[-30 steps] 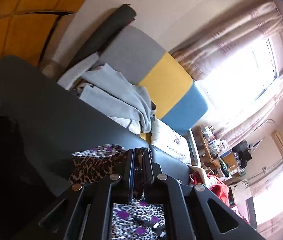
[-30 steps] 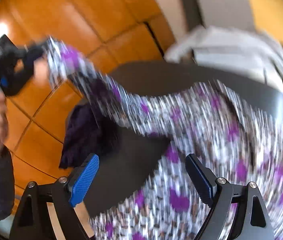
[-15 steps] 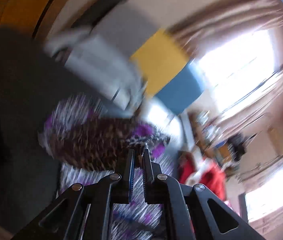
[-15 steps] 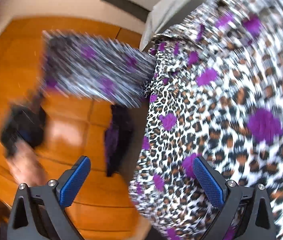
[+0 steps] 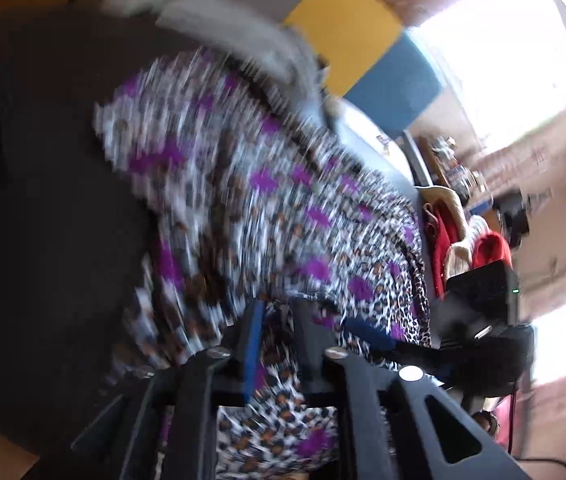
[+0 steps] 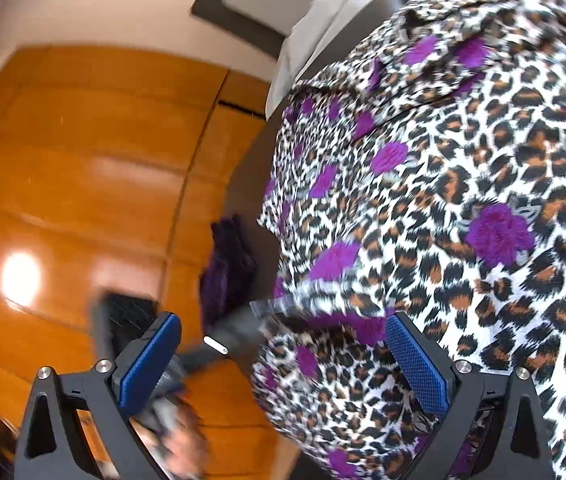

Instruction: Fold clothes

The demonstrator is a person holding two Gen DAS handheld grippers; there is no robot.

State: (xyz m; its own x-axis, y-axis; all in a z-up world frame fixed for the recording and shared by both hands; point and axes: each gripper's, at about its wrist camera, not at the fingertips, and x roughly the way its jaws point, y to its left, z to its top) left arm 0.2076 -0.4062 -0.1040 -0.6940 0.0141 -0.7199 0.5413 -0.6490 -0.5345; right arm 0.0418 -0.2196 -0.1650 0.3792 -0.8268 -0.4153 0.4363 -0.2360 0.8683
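A: Left wrist view, left to right?
B: Dark table (image 5: pixel 43 200). Leopard-print garment (image 5: pixel 283 208) with purple blotches, spread over table, blurred. Grey clothes (image 5: pixel 243 40) beyond it. Left gripper (image 5: pixel 279 320), fingers nearly together, clamped on a fold of garment. Further right: red clothes (image 5: pixel 491 248), second gripper reaching in from right, bright window (image 5: pixel 503 60).

A: Right wrist view?
B: Orange wooden floor (image 6: pixel 83 180). Blurred hand (image 6: pixel 183 440) low down, on handle of other gripper, not seen in left view. Dark purple cloth (image 6: pixel 227 268) at table edge. Right gripper (image 6: pixel 283 364), fingers wide apart, nothing between pads; left pad (image 6: pixel 147 364) over floor, right pad (image 6: pixel 415 364) over garment (image 6: pixel 463 200). Print sharp here, filling right half.

A: Only in one view?
B: Window and red clothes, left only. Floor and hand, right only.
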